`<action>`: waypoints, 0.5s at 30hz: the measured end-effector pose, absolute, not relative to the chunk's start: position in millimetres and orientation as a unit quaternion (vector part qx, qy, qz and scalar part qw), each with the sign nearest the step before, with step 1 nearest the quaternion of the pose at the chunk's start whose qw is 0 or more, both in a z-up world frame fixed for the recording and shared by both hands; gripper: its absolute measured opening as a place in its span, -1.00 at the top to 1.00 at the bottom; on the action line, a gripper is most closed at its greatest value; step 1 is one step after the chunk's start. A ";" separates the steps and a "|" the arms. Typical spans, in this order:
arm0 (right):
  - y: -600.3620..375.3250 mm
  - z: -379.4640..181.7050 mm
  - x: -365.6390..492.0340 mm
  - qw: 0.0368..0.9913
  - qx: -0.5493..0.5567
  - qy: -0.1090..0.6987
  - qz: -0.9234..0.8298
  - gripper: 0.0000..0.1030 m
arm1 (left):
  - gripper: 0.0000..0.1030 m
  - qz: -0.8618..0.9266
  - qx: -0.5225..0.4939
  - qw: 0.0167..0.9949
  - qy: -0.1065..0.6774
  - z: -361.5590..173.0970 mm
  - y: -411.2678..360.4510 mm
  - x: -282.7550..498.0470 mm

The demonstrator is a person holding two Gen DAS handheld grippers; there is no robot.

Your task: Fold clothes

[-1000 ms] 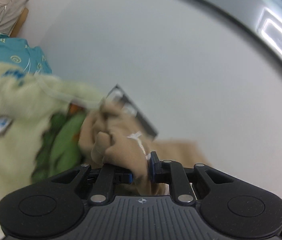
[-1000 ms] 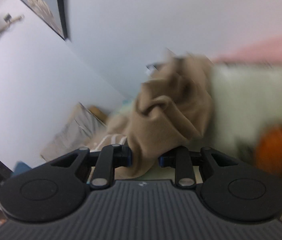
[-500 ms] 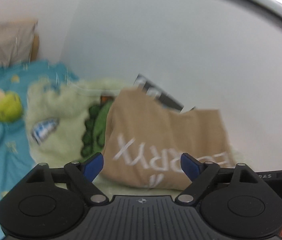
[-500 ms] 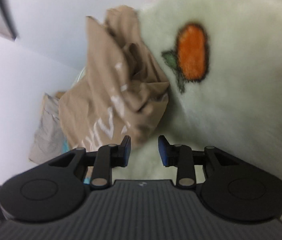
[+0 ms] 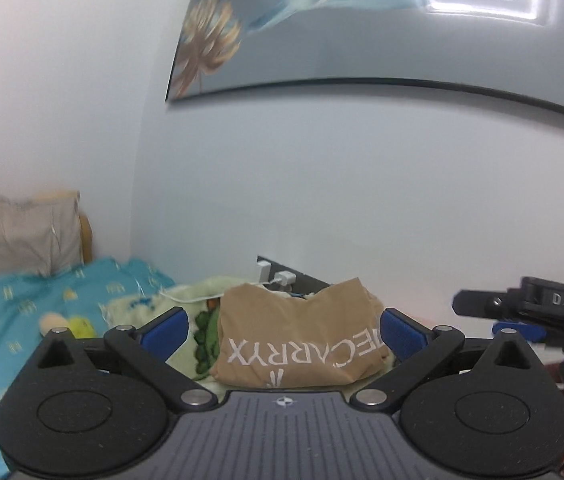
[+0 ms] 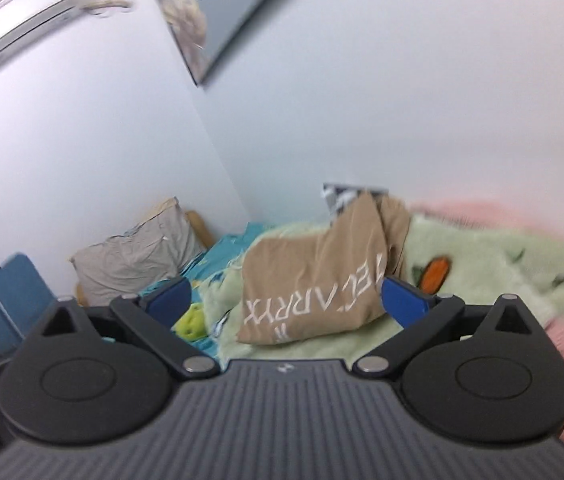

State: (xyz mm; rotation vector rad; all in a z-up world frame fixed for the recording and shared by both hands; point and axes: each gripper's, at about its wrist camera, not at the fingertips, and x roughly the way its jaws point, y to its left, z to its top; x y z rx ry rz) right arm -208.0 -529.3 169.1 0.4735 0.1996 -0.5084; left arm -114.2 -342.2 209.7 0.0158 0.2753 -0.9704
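My left gripper (image 5: 284,330) spread wide, gripping nothing. My right gripper (image 6: 287,300) also wide apart, empty. Folded tan shirt (image 5: 302,344) lying on pale green fleece blanket (image 6: 482,276), beyond both sets of fingertips, untouched.

You see a bed with a turquoise patterned sheet (image 5: 10,312); on it lie a pale green fleece blanket (image 6: 482,272) and a grey pillow (image 6: 138,252).

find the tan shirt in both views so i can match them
Left wrist: tan shirt low centre, folded, between the open left gripper fingers.
Right wrist: tan shirt centre, just above the open right gripper.
Shared landmark: grey pillow, left of the shirt in both.
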 end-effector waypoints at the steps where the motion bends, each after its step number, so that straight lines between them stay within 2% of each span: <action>1: -521.9 169.9 -210.9 0.939 0.214 0.092 -0.252 -1.00 | -0.99 -0.463 0.013 0.878 0.122 209.2 -336.2 -123.6; 15: -436.3 134.9 -233.6 0.958 0.095 0.056 -0.263 -1.00 | -0.99 -0.414 -0.002 0.907 0.072 167.3 -271.6 -159.4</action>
